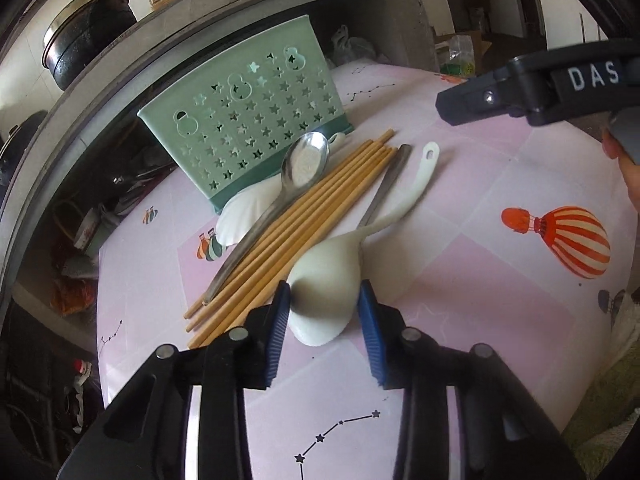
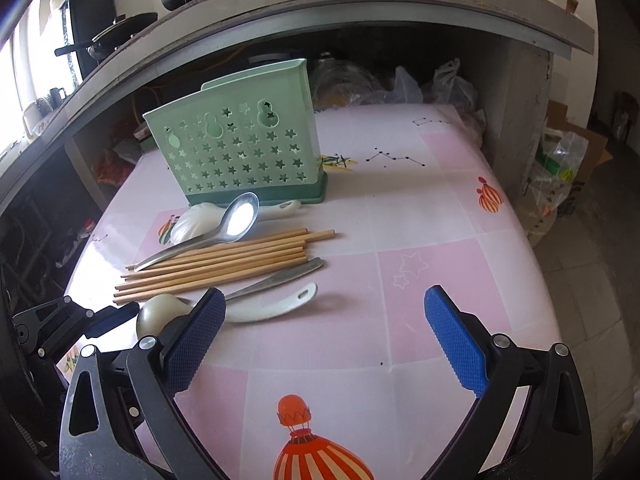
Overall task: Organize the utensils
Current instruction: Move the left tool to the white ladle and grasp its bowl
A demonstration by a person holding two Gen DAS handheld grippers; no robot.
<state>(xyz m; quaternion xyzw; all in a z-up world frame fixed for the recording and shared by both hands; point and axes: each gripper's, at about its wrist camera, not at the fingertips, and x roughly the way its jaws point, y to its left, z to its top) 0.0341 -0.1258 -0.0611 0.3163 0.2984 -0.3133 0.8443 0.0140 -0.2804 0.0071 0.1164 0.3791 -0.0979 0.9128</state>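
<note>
A green perforated utensil holder stands at the back of the pink table. In front lie several wooden chopsticks, a metal spoon, a second metal utensil and two white ceramic spoons. My left gripper has its blue pads on both sides of the near white spoon's bowl, touching it. My right gripper is open and empty above the table, right of that spoon's handle. The other white spoon lies by the holder.
A grey shelf with black pots overhangs the table's back. Plastic bags sit behind the table. The table edge drops off at the left over floor clutter. The right gripper's body shows at upper right.
</note>
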